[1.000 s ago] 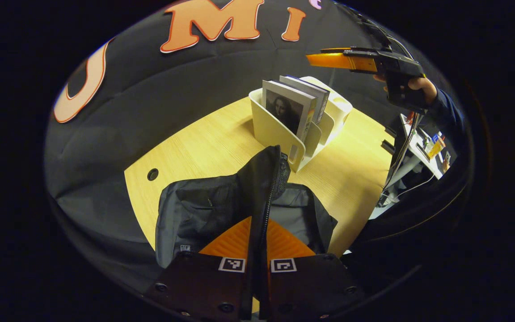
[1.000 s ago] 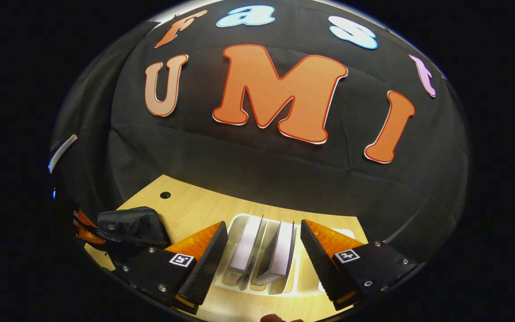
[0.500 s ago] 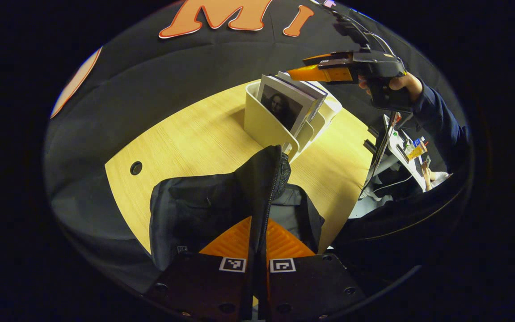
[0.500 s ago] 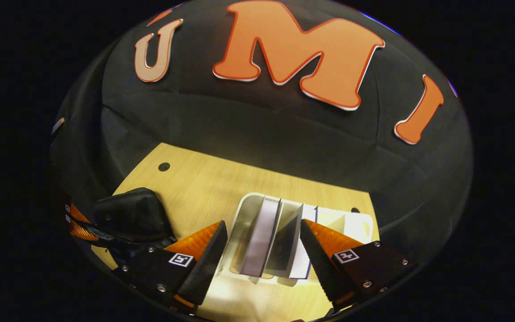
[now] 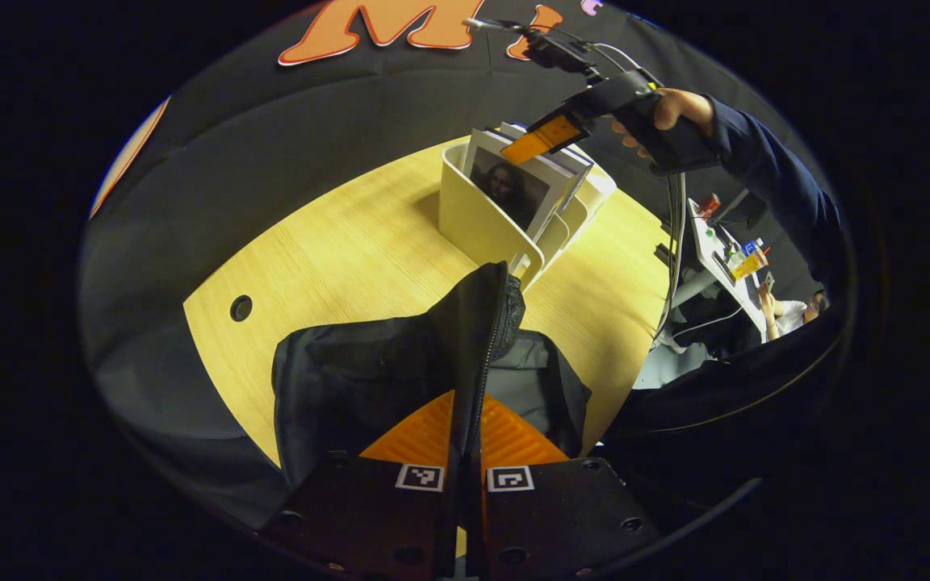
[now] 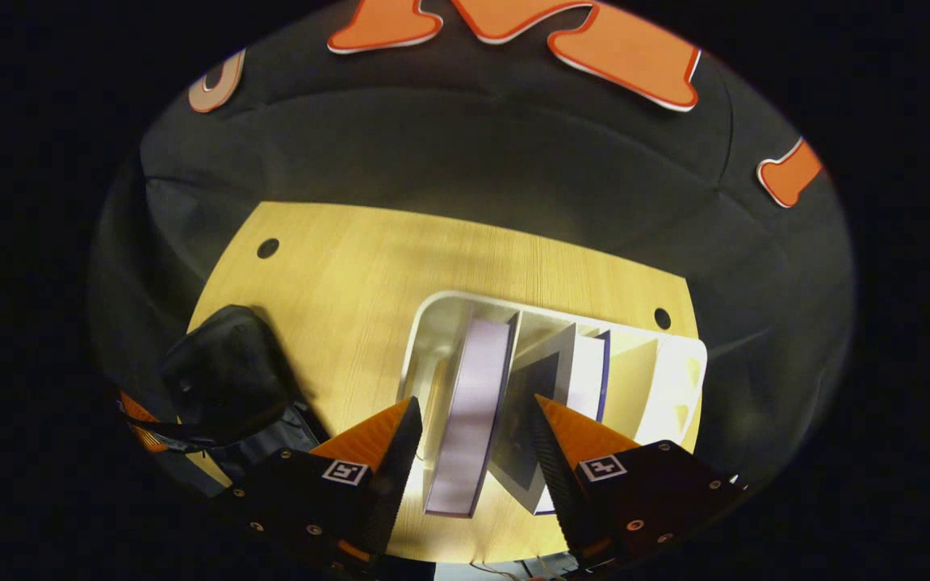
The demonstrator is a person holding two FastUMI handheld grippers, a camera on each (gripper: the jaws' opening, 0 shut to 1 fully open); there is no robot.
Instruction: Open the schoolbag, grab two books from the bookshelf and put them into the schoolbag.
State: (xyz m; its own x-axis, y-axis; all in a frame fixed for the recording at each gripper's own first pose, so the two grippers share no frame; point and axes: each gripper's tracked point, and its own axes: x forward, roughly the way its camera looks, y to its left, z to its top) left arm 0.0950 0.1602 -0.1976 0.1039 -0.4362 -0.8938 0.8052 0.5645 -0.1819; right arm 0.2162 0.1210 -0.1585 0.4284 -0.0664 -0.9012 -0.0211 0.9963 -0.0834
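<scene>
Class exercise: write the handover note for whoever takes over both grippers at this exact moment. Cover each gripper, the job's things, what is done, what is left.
Left gripper: shut on the schoolbag flap, holding it up; the bag is open.
Right gripper: open above the bookshelf, fingers either side of the front book.
Both books, the second book too, stand in the shelf on the table.
Done: bag opened.
Left: grasp each book, put both into the bag.

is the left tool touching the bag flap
Touching: in the left gripper view the left tool is shut on the schoolbag flap, its zipper edge pinched between both fingers.
</scene>
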